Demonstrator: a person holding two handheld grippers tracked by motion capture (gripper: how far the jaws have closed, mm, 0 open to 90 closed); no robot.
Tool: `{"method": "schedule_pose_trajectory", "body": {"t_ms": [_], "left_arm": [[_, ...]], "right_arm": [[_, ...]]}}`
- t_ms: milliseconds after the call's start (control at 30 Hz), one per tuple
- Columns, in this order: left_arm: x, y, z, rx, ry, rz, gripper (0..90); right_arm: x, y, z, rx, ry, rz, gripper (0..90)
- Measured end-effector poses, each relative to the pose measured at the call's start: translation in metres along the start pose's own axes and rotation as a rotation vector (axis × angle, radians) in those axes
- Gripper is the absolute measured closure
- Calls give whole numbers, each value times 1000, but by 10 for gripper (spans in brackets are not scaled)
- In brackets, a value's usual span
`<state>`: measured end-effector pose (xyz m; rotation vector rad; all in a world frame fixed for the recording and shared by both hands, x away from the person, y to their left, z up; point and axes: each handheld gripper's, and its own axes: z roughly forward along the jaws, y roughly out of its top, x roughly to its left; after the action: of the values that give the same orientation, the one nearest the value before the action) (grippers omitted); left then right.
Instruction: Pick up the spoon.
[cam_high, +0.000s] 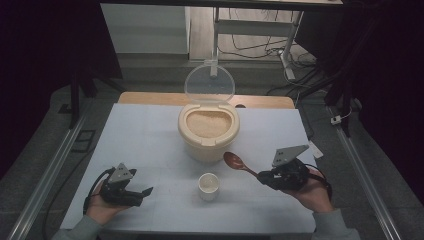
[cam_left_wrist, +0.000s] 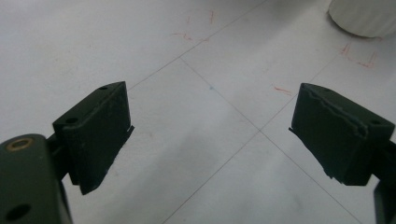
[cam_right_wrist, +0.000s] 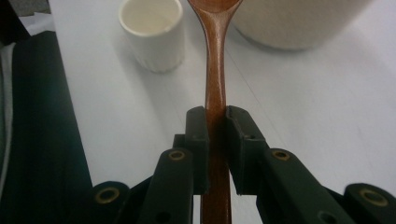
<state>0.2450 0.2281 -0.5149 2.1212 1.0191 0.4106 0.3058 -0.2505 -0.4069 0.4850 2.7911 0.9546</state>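
Two grippers work over the white table. The right gripper, near right, pinches one wooden spoon by its handle, bowl pointing toward one cream bin of rice, its clear lid raised. One small white cup stands near centre. The left gripper, near left, is spread wide, holding nothing.

dim room, table lit overhead; soft shadows, close-ups blurred.

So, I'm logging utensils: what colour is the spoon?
Reddish-brown wood; the spoon shows best in the right gripper view.
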Motion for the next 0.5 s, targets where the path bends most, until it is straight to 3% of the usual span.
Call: {"method": "schedule_pose_trajectory", "body": {"t_ms": [500], "left_arm": [[0, 0, 0, 1, -2, 2, 120]], "right_arm": [[17, 41, 38, -7, 57, -92, 792]]}}
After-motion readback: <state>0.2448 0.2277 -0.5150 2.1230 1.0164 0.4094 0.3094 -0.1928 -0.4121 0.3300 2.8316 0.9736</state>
